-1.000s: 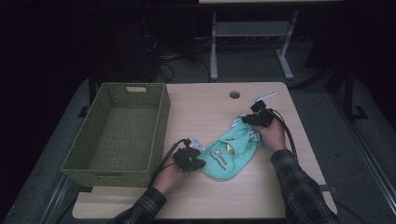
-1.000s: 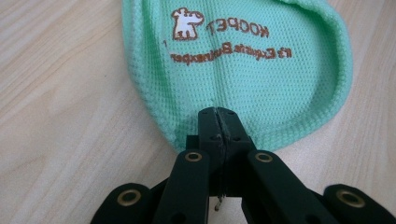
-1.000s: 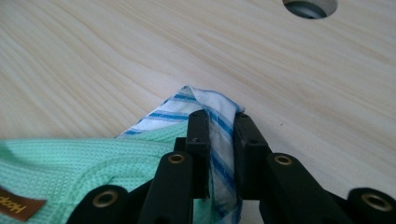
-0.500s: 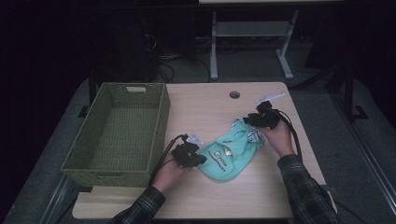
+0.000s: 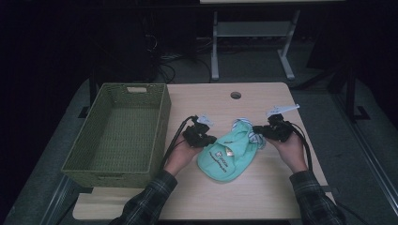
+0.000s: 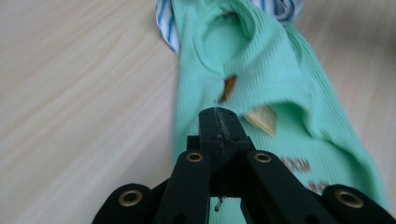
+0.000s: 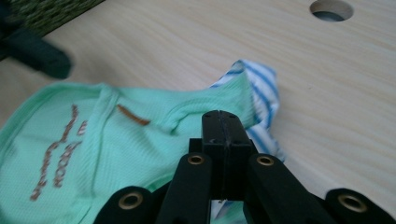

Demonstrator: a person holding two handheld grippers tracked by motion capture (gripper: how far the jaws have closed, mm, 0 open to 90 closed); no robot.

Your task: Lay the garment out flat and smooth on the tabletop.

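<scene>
A mint-green ribbed garment (image 5: 227,152) with brown lettering lies bunched on the wooden table (image 5: 211,197), over a blue-and-white striped cloth (image 5: 252,136). My left gripper (image 5: 211,139) is at the garment's left edge. In the left gripper view its jaws (image 6: 218,114) are pressed together over the green fabric (image 6: 261,70), with no cloth visible between them. My right gripper (image 5: 257,129) is at the garment's right edge. Its jaws (image 7: 222,116) have just closed and stand shut above the striped cloth (image 7: 264,88); I see nothing between them.
A green woven basket (image 5: 162,117) stands at the table's left, close beside my left hand. A round cable hole (image 5: 235,95) sits near the far edge. Beyond the table are a metal stand (image 5: 253,33) and floor cables.
Both hands have drawn inward toward the garment's middle. The garment looks more bunched than a second ago.
</scene>
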